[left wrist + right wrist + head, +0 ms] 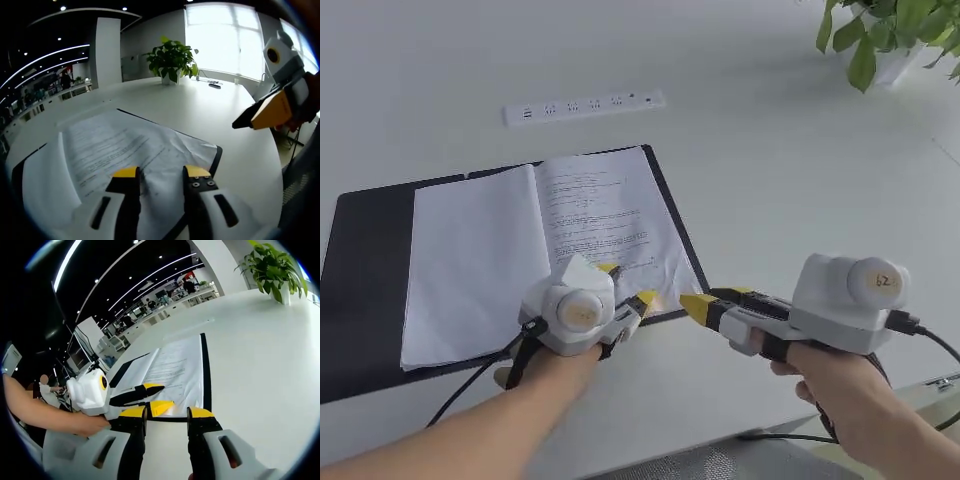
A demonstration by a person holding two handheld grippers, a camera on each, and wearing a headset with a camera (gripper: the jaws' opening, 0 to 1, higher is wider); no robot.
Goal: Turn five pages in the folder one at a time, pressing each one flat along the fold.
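Observation:
A black folder (365, 260) lies open on the white table. Its left page (470, 270) is blank and its right page (600, 215) is printed. My left gripper (628, 283) hovers open over the printed page's lower right corner, with nothing between its yellow-tipped jaws. In the left gripper view that printed page (125, 145) spreads out just ahead of the left gripper (161, 172). My right gripper (705, 305) is open just off the folder's right edge, pointing left at the corner. The right gripper view has the right gripper (167, 412) facing the left gripper (150, 399) over the folder (204, 370).
A white power strip (585, 105) lies beyond the folder. A potted plant (885, 35) stands at the far right corner. The table's front edge runs just below both hands, with cables trailing off it. People and desks show far off in the room.

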